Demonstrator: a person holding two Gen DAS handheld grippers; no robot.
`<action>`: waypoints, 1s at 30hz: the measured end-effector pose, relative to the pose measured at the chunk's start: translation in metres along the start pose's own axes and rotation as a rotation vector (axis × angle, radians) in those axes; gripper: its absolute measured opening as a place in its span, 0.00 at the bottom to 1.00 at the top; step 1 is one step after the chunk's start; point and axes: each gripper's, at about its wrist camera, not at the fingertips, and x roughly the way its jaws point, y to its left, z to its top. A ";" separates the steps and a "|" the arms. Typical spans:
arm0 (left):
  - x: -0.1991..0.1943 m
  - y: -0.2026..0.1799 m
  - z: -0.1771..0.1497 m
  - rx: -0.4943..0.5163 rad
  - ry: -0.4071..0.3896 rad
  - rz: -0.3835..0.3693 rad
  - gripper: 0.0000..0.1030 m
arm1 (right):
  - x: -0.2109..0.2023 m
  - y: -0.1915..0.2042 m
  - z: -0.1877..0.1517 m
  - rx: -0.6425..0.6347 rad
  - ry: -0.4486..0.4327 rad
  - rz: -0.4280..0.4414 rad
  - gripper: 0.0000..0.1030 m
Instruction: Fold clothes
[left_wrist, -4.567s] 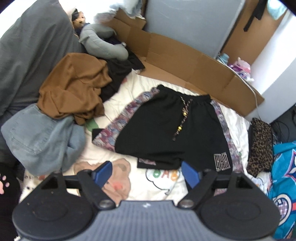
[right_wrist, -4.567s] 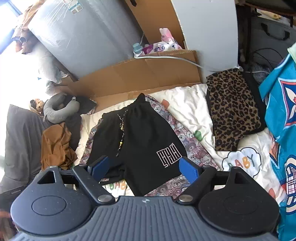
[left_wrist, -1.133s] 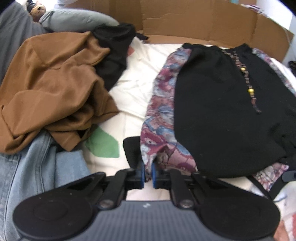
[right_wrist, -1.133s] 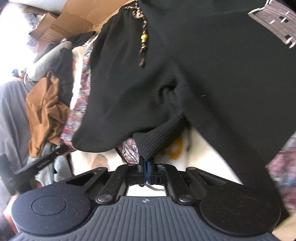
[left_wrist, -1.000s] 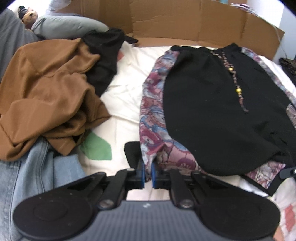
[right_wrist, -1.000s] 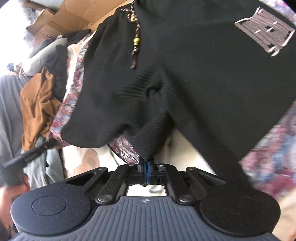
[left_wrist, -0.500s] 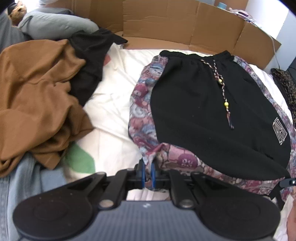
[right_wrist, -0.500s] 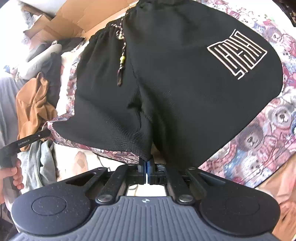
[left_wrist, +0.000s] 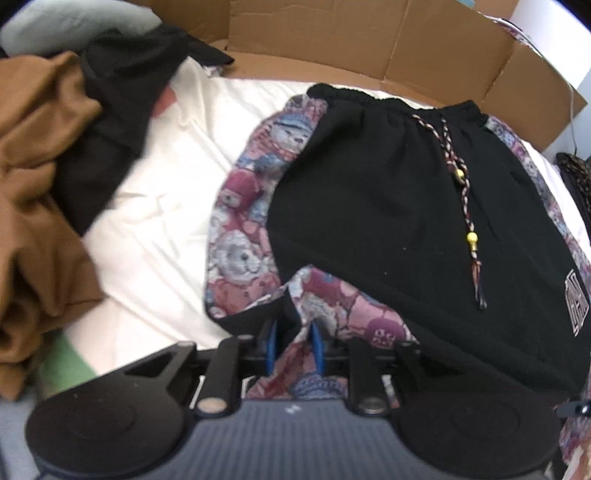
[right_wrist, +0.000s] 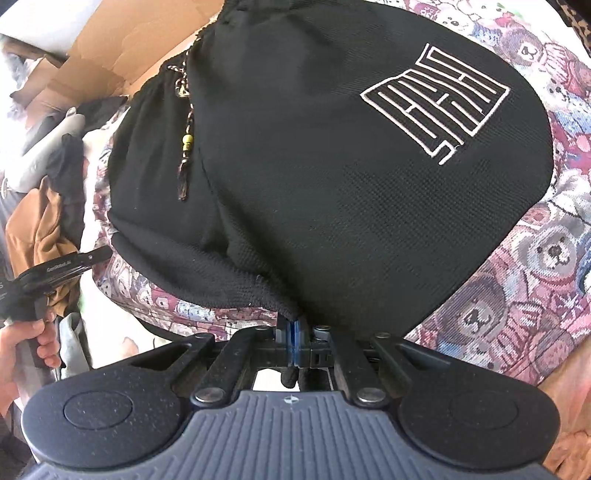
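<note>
Black shorts (left_wrist: 388, 206) with bear-print side panels lie on a cream sheet (left_wrist: 155, 206), waistband at the far side against the cardboard (left_wrist: 369, 40), hem at the near side. Braided drawstring (left_wrist: 463, 192) with yellow beads runs down the middle.

Left gripper (left_wrist: 293, 341): jaws parted a little, bear-print hem fabric bunched between the blue pads; whether it is truly pinched I cannot tell. Right gripper (right_wrist: 294, 339): jaws clenched on the black hem edge near the crotch.

Brown garment (left_wrist: 33, 192) and a dark one (left_wrist: 110, 122) heaped at far left, well apart from the shorts.

Judgement: step in hand is taking up the near hem for a fold.
- Left grip looks loose; clamp fully before lifting, or that corner will slip out.
- Take both layers of the leg, not just the top one.
- Raise both hands level, so the hem stays straight.
- Carry the hem toward the waistband, drawstring tucked inside the fold.
</note>
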 end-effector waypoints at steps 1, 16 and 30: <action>0.003 0.000 0.000 -0.004 0.002 -0.001 0.22 | 0.000 0.000 0.000 0.000 0.000 0.000 0.00; -0.057 0.032 -0.008 -0.015 -0.048 0.039 0.36 | 0.002 -0.005 -0.002 0.025 -0.010 0.004 0.00; -0.024 0.024 -0.045 -0.008 -0.013 0.071 0.35 | 0.003 -0.006 0.000 0.028 0.002 0.008 0.00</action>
